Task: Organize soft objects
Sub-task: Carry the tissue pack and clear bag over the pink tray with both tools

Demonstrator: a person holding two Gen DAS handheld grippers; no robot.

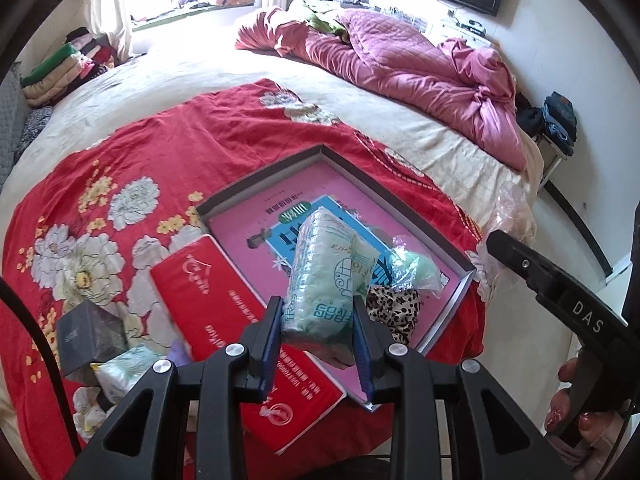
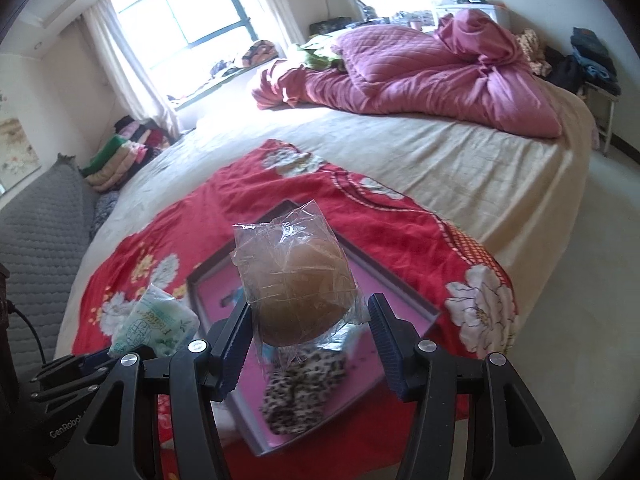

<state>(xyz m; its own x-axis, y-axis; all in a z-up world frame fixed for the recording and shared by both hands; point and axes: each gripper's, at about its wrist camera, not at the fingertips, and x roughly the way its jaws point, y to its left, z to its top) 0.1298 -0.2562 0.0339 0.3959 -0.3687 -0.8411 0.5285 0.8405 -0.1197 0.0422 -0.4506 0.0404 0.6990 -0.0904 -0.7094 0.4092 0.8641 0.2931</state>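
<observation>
My left gripper (image 1: 316, 320) is shut on a green and white tissue pack (image 1: 324, 272), which stands upright above the near part of a shallow grey box (image 1: 264, 172) with a pink floor. A leopard-print cloth (image 1: 394, 308) and a bagged green item (image 1: 418, 270) lie in that box. My right gripper (image 2: 308, 312) is shut on a clear plastic bag with a round brown soft item (image 2: 296, 284), held over the grey box (image 2: 420, 312) and the leopard-print cloth (image 2: 300, 384). The left gripper (image 2: 80, 360) with its tissue pack (image 2: 156, 328) shows at lower left.
The box sits on a red flowered blanket (image 1: 120, 168) on a bed. A red flat package (image 1: 224, 320), a small black box (image 1: 88, 332) and another tissue pack (image 1: 120, 372) lie to its left. A crumpled pink quilt (image 1: 420, 64) lies at the far side.
</observation>
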